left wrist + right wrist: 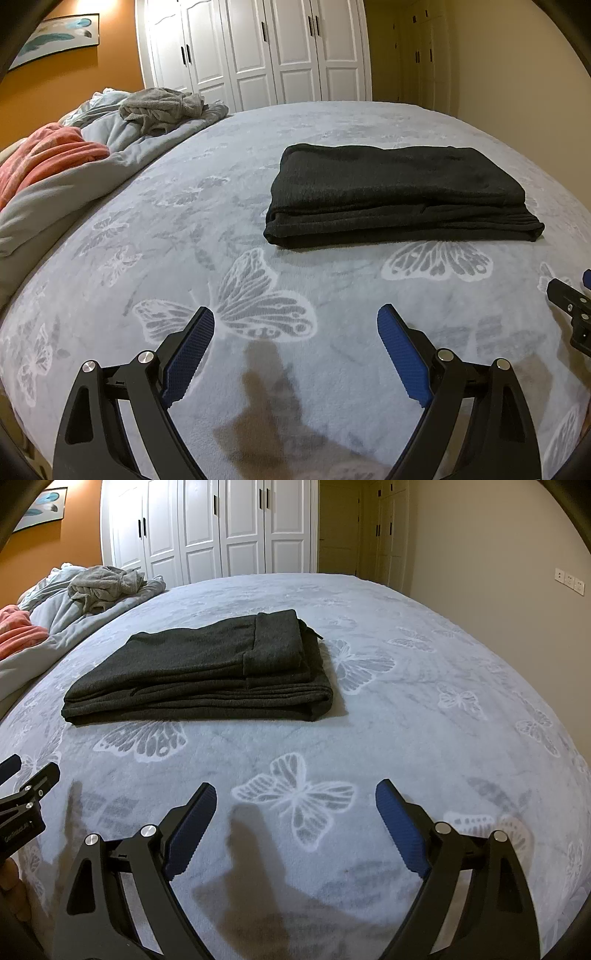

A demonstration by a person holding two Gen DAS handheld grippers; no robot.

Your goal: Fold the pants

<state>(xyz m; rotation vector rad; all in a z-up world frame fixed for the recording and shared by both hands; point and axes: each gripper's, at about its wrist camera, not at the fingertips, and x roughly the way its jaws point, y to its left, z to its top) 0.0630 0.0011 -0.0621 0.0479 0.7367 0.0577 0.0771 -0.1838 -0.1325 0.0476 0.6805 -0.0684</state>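
The dark pants (399,195) lay folded in a flat stack on the butterfly-patterned bed (258,155), well apart from the left tool (295,321) and right tool (295,797), both spread wide, holding nothing.

My left gripper (295,321) and right gripper (295,797) look alike: matte black linkage arms with triangular cut-outs and round silver pivot screws, each finger faced with a ribbed blue pad (402,354). In the right wrist view, at nine o'clock, the left gripper's black body carries small screws and faint white lettering I cannot read.
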